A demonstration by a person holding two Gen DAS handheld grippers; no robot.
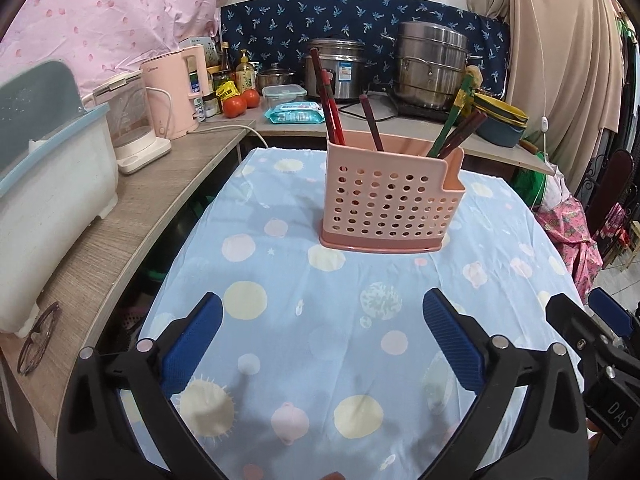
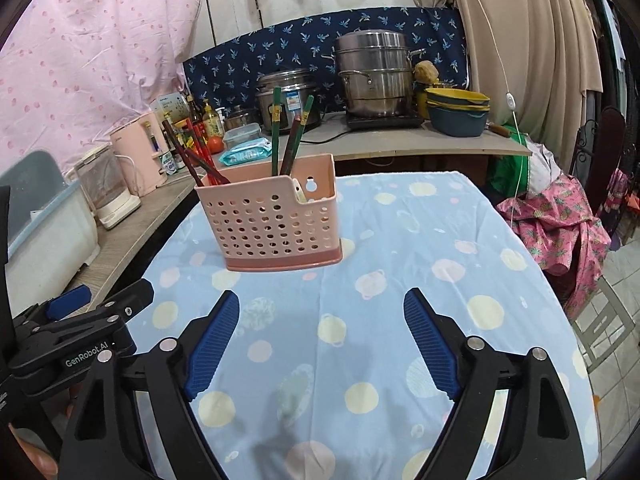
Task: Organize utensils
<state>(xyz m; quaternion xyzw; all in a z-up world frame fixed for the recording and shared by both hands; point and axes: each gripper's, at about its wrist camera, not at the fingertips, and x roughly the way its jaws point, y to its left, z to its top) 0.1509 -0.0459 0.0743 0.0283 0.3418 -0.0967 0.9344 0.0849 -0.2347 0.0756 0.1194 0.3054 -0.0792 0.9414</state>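
Both grippers hang spread and empty over the tabletop, left gripper and right gripper side by side. Ahead of them stands the pink perforated utensil holder, chopsticks leaning inside. Those sticks look light, stiff and probably slick; best pinched on the shaft above the rim.

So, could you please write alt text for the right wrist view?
A pink basket of red and green chopsticks stands on a blue dotted tablecloth, ahead of the right tool, which is open and empty. The left tool shows at lower left; pots line the counter behind.
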